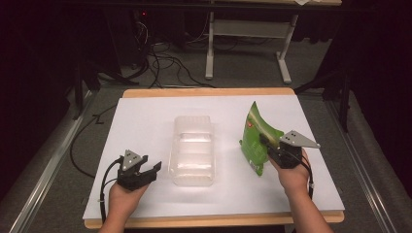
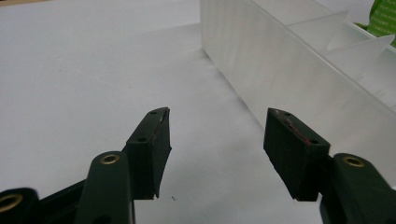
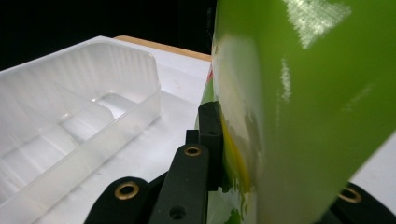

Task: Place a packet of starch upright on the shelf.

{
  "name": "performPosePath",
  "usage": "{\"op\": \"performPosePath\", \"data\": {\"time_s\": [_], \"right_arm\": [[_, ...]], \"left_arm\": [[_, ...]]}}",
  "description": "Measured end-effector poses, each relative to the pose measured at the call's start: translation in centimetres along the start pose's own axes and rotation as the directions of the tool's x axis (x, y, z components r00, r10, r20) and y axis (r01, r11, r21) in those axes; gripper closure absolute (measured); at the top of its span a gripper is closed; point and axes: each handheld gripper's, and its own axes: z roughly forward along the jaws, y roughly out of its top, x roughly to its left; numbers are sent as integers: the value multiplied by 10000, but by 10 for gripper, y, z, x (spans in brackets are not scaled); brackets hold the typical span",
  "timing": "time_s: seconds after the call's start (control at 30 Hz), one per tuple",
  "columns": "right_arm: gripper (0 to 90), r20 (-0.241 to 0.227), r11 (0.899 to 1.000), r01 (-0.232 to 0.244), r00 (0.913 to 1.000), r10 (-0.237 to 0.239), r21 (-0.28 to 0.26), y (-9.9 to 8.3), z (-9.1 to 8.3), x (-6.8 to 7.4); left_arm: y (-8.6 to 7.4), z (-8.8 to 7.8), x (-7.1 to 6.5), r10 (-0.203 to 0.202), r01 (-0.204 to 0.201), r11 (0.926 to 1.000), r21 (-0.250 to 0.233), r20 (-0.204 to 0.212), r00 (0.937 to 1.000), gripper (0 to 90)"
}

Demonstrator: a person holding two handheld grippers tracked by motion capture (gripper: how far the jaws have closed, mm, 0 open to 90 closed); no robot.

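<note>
Right gripper: I have it clamped on the green pouch; pouch stands upright between my fingers
Left gripper: my fingers spread, nothing between them; clear tray just beside my right fingertip

right tongs gripping green bag, clear tray

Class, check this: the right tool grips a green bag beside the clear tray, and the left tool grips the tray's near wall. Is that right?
Not quite. The left tool grips nothing: the left gripper view shows its jaws open over the white table, beside the clear tray. The right tool does grip the green bag.
</note>
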Motion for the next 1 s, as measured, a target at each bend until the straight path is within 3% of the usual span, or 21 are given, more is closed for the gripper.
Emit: {"op": "performPosePath", "data": {"time_s": [0.4, 0.5, 0.67, 0.83, 0.87, 0.93, 0.97, 1.0], "right_arm": [[900, -77, 9991, -367, 9993, 368, 196, 3, 0, -7], [900, -227, 9999, -57, 9997, 59, 121, 4, 0, -6], [900, -884, 9992, 328, 9955, -348, -239, 14, -2, -6], [900, -1970, 9960, 305, 9793, -466, -839, 31, -4, -3], [900, -2366, 9934, 370, 9696, -619, -1082, 40, -2, 3], [900, -2441, 9925, 424, 9673, -694, -1143, 43, -2, 5], [900, -2700, 9897, 497, 9591, -848, -1342, 48, 1, 8], [900, -2752, 9889, 555, 9570, -921, -1379, 51, 2, 11]], "left_arm": [[0, -1, 1, -11, 12, 10000, -52, 23, 10000, 416], [0, -2, 2, -6, 6, 10000, -57, 12, 10000, 416], [0, -2, 3, -26, 26, 10000, -45, 22, 10000, 417], [0, -3, 5, -65, 65, 10000, -45, 6, 10000, 416], [0, -3, 5, -73, 73, 10000, -49, -1, 10000, 416], [0, -3, 5, -80, 80, 10000, -54, -8, 10000, 416], [0, -3, 5, -81, 81, 10000, -54, -5, 10000, 416], [0, -3, 5, -79, 79, 10000, -47, -14, 10000, 416]]}}
